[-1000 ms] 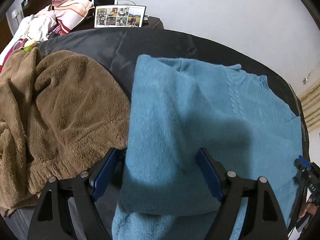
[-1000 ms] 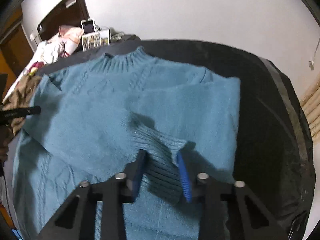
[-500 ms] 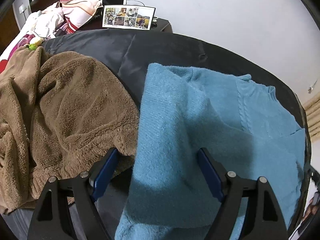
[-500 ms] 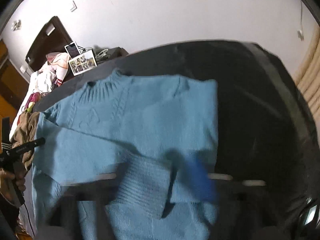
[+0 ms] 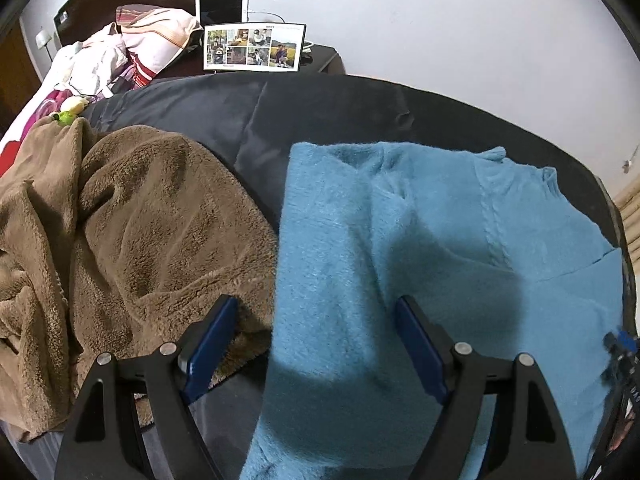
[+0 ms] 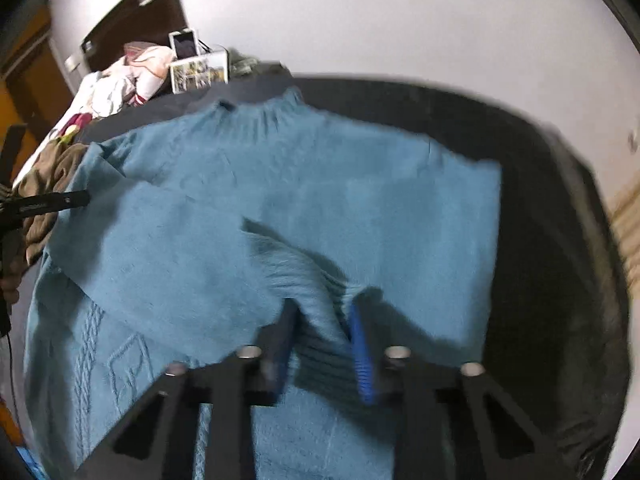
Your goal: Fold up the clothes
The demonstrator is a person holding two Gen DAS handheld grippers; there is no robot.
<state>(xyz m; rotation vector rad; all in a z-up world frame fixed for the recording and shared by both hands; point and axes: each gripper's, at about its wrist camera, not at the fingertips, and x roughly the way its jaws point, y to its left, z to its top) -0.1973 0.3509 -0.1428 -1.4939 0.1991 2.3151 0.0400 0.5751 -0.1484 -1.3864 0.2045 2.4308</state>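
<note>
You are holding your left gripper (image 5: 314, 344) low over the near edge of the blue sweater (image 5: 420, 248), pointing it forward across the dark bedcover (image 5: 320, 108). Its two blue-padded fingers (image 5: 210, 344) are standing wide apart and gripping nothing; the left finger is sitting over the edge of the brown fleece blanket (image 5: 132, 220), the right one over the sweater's knit, and the sweater's left border is running up between them toward 12 o'clock.

You are keeping your right gripper (image 6: 322, 344) tilted down over the sweater's lower half, and its view is smeared with motion blur. Its fingers (image 6: 362, 356) are drawn close together around the ribbed cuff (image 6: 320, 292) of the sleeve, which is bunching up between the pads. The sleeve is lying folded across the sweater's body, running from the cuff toward 10 o'clock.

The sweater is lying spread flat on the bedcover, its ribbed collar (image 6: 260, 110) pointing toward 12 o'clock in the right wrist view and its cable-knit pattern showing at 8 o'clock. In that same view your left gripper is showing as a dark bar at 9 o'clock, at the sweater's left edge, next to the blanket.

Beyond the bedcover, at 11 o'clock in the left wrist view, a photo collage (image 5: 254, 48) is standing propped with a tablet (image 5: 222, 4) behind it, and a heap of bedding (image 5: 132, 48) is lying to their left.
</note>
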